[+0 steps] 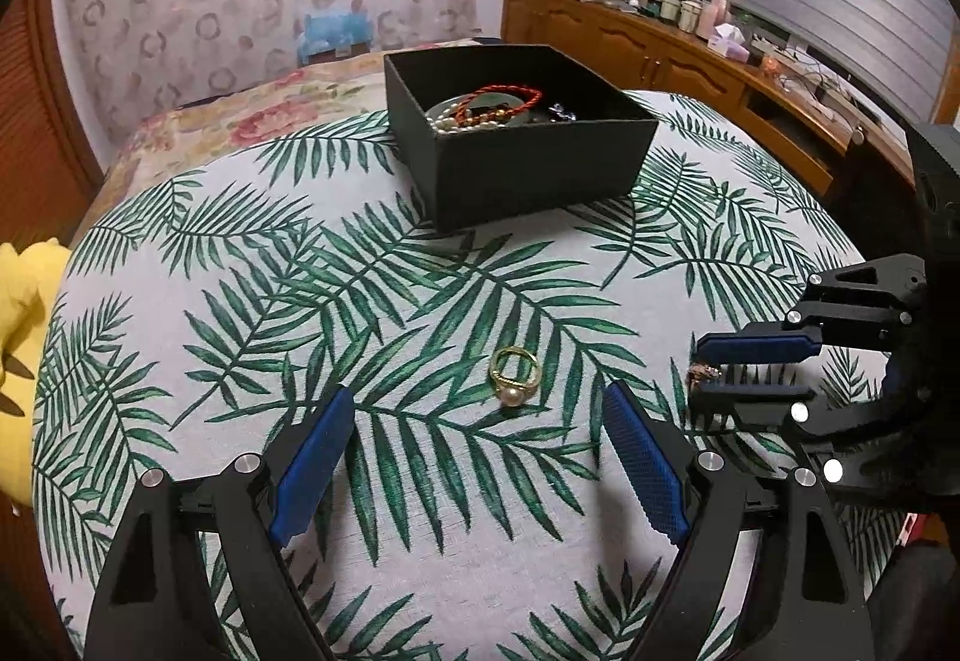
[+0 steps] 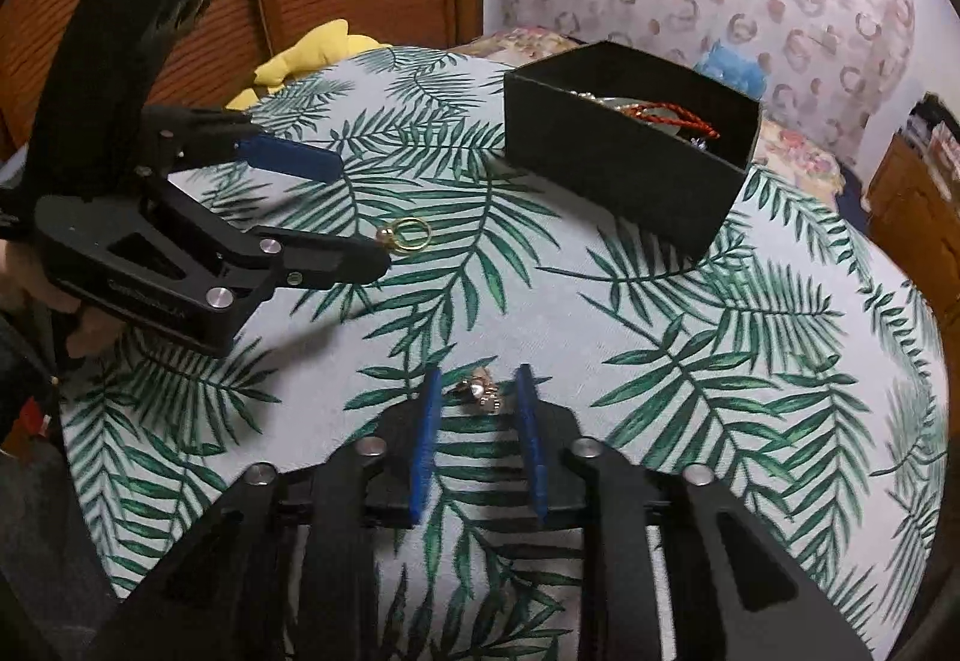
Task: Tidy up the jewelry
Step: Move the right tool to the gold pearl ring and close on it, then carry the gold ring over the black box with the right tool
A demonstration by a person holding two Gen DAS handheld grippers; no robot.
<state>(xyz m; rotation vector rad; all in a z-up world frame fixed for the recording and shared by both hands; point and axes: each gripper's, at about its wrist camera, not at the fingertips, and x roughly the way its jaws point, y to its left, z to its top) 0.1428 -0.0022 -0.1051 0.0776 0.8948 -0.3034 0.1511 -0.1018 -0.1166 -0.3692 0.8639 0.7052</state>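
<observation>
A gold ring with a pearl (image 1: 515, 376) lies on the leaf-print tablecloth just ahead of my left gripper (image 1: 477, 409), which is open with the ring between and beyond its blue pads; it also shows in the right wrist view (image 2: 407, 233). A small rose-gold jewelry piece (image 2: 480, 391) lies between the tips of my right gripper (image 2: 478, 382), whose jaws are partly open around it without closing on it; it shows in the left wrist view too (image 1: 703, 375). A black open box (image 1: 516, 169) at the back holds a red cord bracelet (image 1: 501, 99) and pearls.
The round table's cloth (image 1: 300, 313) drops off at its edges. A yellow soft toy (image 1: 24, 313) sits at the left edge. A bed with floral cover (image 1: 240, 114) is behind, and a wooden sideboard (image 1: 690, 54) with bottles is at the right.
</observation>
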